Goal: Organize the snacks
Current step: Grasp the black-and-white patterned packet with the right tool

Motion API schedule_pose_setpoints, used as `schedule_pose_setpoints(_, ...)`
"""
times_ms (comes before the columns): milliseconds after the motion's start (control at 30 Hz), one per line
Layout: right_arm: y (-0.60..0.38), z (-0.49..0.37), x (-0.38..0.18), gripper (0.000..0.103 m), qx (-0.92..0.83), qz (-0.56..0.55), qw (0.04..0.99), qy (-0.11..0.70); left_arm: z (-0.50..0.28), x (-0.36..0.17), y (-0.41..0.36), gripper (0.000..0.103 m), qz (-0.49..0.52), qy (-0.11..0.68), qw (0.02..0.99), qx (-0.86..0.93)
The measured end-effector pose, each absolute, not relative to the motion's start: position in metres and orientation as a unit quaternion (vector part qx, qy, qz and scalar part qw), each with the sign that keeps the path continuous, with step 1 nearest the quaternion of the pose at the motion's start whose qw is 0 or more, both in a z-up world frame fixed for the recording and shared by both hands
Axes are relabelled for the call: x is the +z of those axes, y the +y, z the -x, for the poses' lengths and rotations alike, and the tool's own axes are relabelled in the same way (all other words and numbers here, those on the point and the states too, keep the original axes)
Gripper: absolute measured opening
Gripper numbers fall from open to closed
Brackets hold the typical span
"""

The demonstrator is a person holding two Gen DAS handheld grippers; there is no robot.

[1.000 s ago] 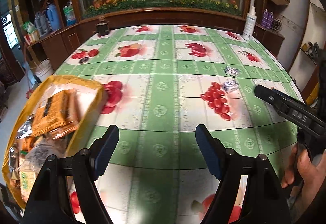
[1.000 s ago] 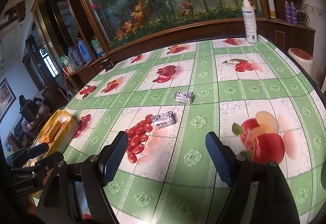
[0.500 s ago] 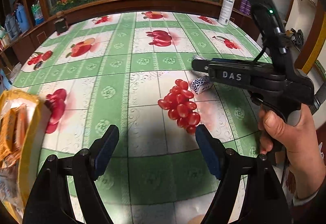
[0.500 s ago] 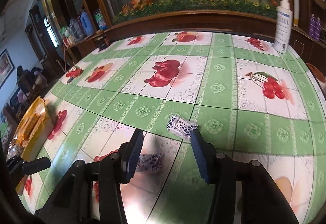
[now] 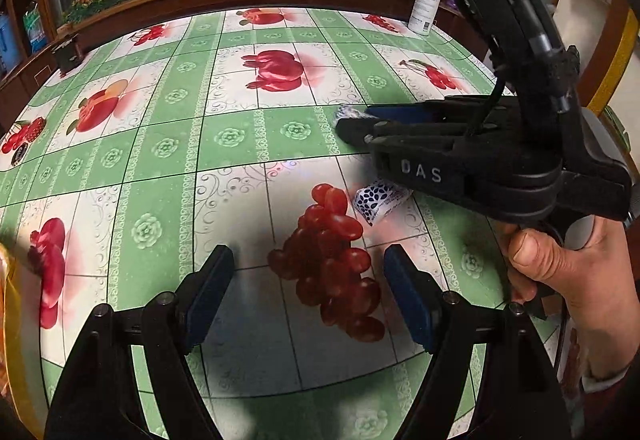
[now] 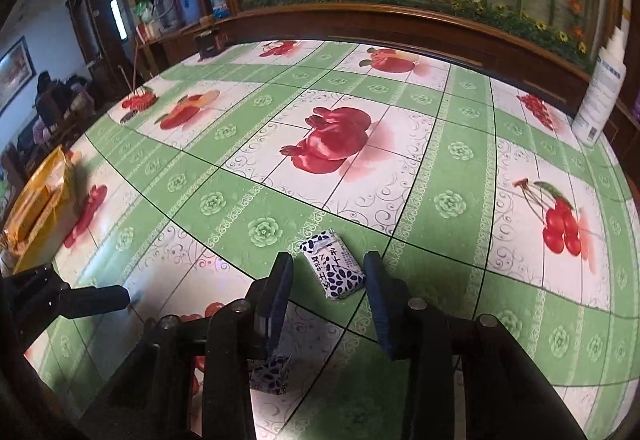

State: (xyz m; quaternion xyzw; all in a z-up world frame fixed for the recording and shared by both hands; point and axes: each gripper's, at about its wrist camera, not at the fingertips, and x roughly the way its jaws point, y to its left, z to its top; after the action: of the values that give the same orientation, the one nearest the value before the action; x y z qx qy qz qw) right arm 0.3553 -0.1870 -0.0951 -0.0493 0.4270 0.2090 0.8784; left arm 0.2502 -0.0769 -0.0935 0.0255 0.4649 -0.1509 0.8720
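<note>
Two small snack packets, white with a dark blue leaf pattern, are lying flat on the tabletop (image 6: 452,176), well apart from a yellow bag of snacks (image 6: 38,200) that is sitting at the tabletop's left edge. The farther snack packet (image 6: 333,269), showing dark printed characters on its upper face, is lying slantwise on a green stripe. The nearer snack packet (image 6: 271,375) is lying just beside a printed bunch of red grapes (image 5: 334,260), on its right. The yellow bag of snacks is lying open, with orange packets inside.
</note>
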Motion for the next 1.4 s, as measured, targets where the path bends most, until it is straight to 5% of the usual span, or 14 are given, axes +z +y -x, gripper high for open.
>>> schedule_pose_setpoints(500, -0.279, -0.282, -0.073, 0.021, 0.189, -0.141, 0.894, 0.380, -0.270, -0.097, -0.123, 0.076, -0.102, 0.436, 0.876, -0.180)
schedule_pose_setpoints(767, -0.294, -0.243, -0.068, 0.023, 0.182, -0.190, 0.896, 0.357, -0.264, -0.092, -0.127, 0.016, -0.095, 0.435, 0.873, -0.199)
schedule_pose_setpoints(1400, -0.251, -0.196, -0.086, 0.022, 0.189, -0.131, 0.887, 0.400, -0.179, -0.065, -0.024, 0.015, 0.050, 0.429, 0.884, -0.176)
